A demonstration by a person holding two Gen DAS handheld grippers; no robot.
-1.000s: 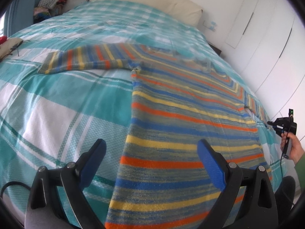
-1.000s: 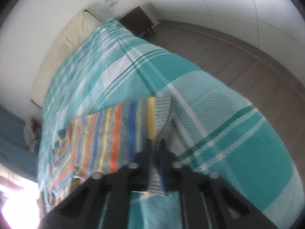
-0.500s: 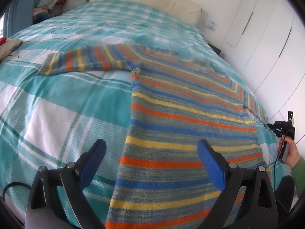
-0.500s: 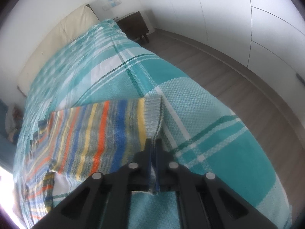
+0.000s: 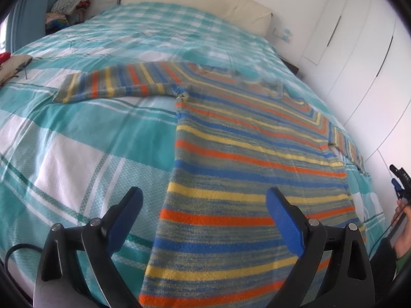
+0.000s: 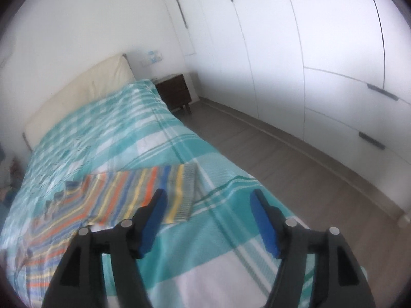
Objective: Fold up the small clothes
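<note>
A striped knit sweater [image 5: 244,169] in orange, blue, yellow and grey lies spread flat on the bed [image 5: 77,133], both sleeves stretched out to the sides. My left gripper [image 5: 205,205] is open above the sweater's hem, touching nothing. My right gripper [image 6: 208,205] is open and empty, raised above the bed's right side; the sweater's right sleeve cuff [image 6: 186,192] lies flat just beyond its left finger. The right gripper also shows at the far right edge of the left wrist view [image 5: 399,179], held by a hand.
The bed has a teal and white plaid cover [image 6: 143,133] and a cream headboard [image 5: 205,5]. A dark nightstand [image 6: 174,93] stands by the headboard. White wardrobe doors [image 6: 321,64] line the right wall across a wood floor strip [image 6: 295,166]. A clothes pile [image 5: 68,10] sits far left.
My right gripper has opened and let go of the sleeve cuff, then lifted and pulled back; the cuff now lies flat on the bed. My left gripper has stayed open in place.
</note>
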